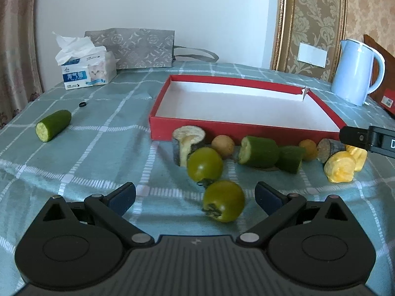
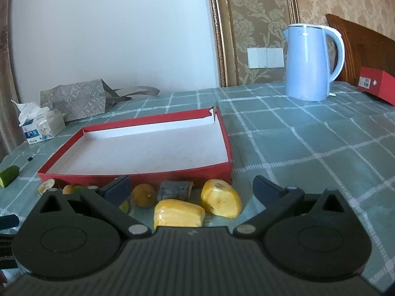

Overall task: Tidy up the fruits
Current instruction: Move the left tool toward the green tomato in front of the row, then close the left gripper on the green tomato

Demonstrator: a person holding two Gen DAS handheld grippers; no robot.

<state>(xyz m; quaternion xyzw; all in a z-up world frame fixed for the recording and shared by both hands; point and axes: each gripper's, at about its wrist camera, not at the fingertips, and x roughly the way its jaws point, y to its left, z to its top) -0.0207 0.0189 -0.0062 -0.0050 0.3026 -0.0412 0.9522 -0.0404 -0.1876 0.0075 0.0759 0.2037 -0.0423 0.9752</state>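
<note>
A red box (image 1: 197, 130) with a white inside lies on the checked tablecloth, with nothing in it; it also shows in the right wrist view (image 2: 172, 172). Fruit pieces lie along its near wall. My left gripper (image 1: 195, 194) is open, and a green round fruit (image 1: 223, 201) lies between its fingers; a second green fruit (image 1: 204, 164) is just beyond. Cucumber pieces (image 1: 259, 151) and small orange fruits (image 1: 223, 145) lie behind. My right gripper (image 2: 191, 188) is open over two yellow banana pieces (image 2: 221, 201) (image 2: 179, 213).
A lone cucumber piece (image 1: 53, 125) lies at the left. A tissue box (image 1: 88, 70) and a grey paper bag (image 1: 130, 48) stand at the back. A blue kettle (image 2: 312, 61) stands at the back right, a red carton (image 2: 377, 83) beside it.
</note>
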